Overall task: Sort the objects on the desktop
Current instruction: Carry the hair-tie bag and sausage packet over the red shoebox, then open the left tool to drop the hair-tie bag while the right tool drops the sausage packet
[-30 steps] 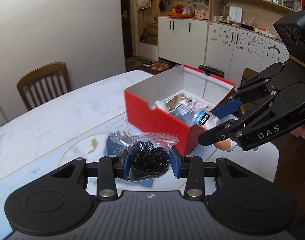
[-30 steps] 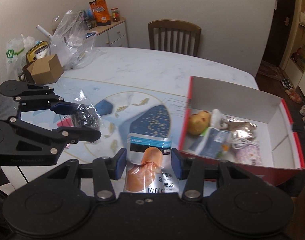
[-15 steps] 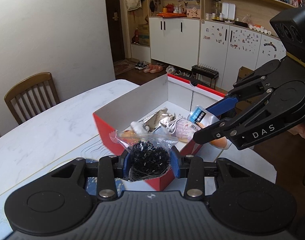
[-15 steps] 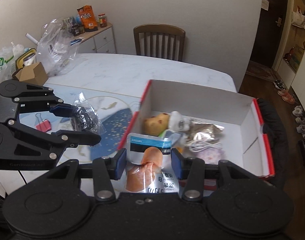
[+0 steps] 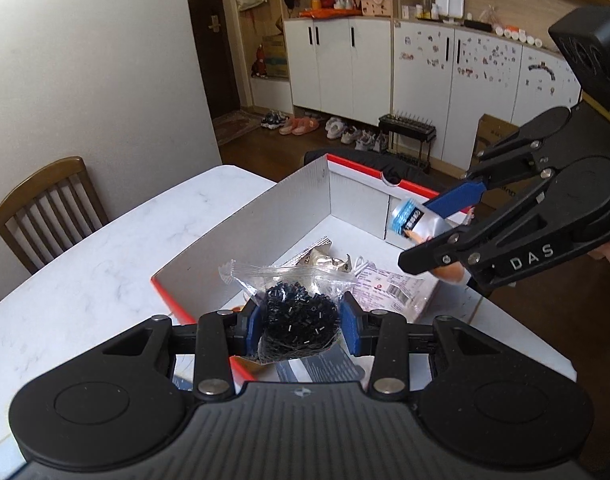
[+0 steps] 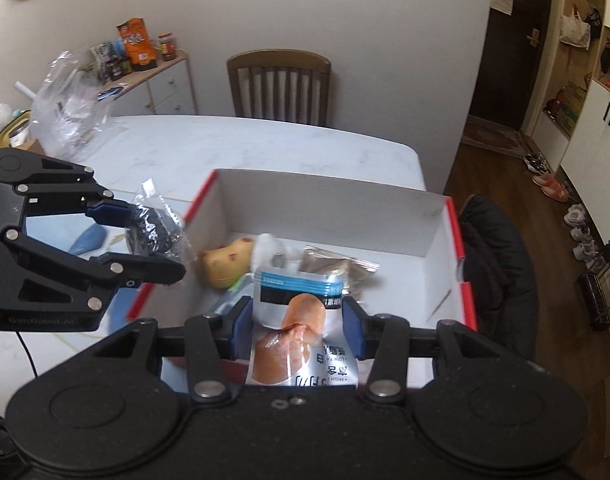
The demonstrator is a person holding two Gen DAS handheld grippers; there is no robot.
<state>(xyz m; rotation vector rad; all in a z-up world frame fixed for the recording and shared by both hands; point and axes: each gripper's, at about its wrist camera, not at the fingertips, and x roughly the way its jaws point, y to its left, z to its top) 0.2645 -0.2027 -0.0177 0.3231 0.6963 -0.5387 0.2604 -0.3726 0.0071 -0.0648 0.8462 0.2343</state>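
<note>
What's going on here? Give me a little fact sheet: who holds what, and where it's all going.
left gripper: shut on bag of black beads
right gripper: shut on sausage pouch
destination: red box, open, white inside
position: both packets above the box
already in box: yellow toy, foil packet, white cable
surface: white table

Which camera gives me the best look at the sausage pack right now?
The right wrist view: the sausage pack fills the centre, label and sausage facing the lens, clamped between the right tongs above the box. The left wrist view shows only its blue top edge, mostly hidden by those tongs.
</note>
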